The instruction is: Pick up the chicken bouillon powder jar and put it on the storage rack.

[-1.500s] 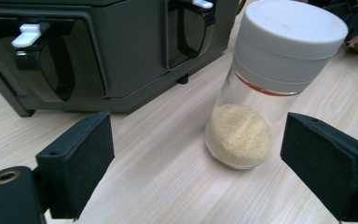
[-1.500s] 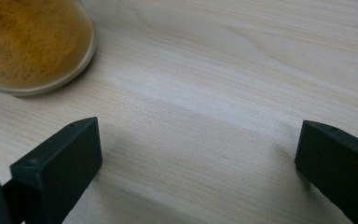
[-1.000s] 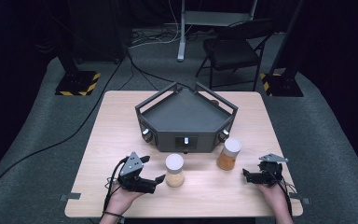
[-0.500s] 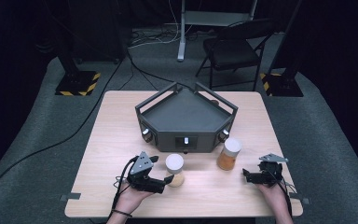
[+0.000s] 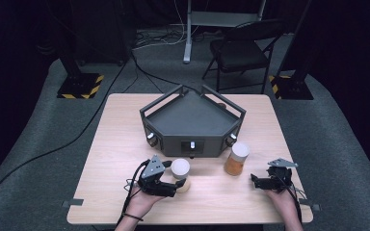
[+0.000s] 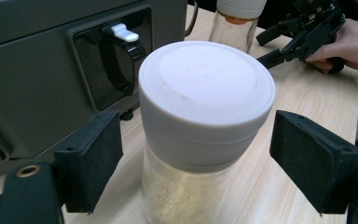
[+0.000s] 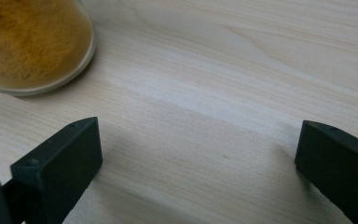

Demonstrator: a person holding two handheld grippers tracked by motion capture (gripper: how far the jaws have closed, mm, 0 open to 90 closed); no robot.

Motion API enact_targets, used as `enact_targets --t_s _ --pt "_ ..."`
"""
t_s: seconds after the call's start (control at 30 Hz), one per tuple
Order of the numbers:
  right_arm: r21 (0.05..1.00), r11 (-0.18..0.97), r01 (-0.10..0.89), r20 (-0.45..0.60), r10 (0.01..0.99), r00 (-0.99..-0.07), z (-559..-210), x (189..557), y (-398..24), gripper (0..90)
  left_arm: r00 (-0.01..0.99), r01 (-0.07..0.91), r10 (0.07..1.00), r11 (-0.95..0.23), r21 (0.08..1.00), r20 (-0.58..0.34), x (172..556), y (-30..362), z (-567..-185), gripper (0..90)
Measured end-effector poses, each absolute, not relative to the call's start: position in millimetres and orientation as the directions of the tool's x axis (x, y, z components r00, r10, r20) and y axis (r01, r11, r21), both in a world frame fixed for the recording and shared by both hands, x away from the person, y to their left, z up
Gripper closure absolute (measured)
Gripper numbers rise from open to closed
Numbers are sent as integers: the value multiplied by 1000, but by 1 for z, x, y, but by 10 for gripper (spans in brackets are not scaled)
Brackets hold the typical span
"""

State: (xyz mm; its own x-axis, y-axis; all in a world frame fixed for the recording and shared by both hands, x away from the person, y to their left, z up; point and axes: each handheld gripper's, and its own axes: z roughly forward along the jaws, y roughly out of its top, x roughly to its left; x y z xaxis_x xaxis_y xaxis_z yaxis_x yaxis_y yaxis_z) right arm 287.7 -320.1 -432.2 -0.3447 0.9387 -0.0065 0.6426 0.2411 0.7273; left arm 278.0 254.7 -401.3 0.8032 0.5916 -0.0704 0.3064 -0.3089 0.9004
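The left hand-held gripper (image 5: 173,185) is bracketing the white-lidded jar (image 6: 200,135) of pale powder, its jaws just now closing yet apart, gaps showing at both pads. The jar is tilting near the worktop (image 5: 120,144) front edge, just before the grey tray (image 5: 192,120). The right hand-held gripper (image 5: 257,181) is resting with jaws wide apart near the orange jar (image 5: 236,159), bare wood lying between.

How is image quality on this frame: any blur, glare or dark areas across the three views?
High view: the table is evenly lit and its surroundings fall to near black; detail is soft. Left gripper view: the white-lidded jar is fairly sharp, with mild glare on the grey tray. Right gripper view: the orange jar at the corner is out of focus, and soft shadows lie under the pads.
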Motion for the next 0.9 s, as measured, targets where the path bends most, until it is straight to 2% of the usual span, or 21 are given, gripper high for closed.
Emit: enact_targets --t_s 0.4,0.5,0.9 --pt "727 243 642 -6 938 -347 -432 288 -320 0 815 283 577 -321 904 -50 286 242 -405 277" --pt "727 242 642 -6 938 -347 -432 288 -320 0 811 282 583 -314 906 -50 287 242 -409 329" --pt "727 242 642 -6 938 -347 -432 288 -320 0 805 276 591 -304 912 -46 283 242 -412 336"
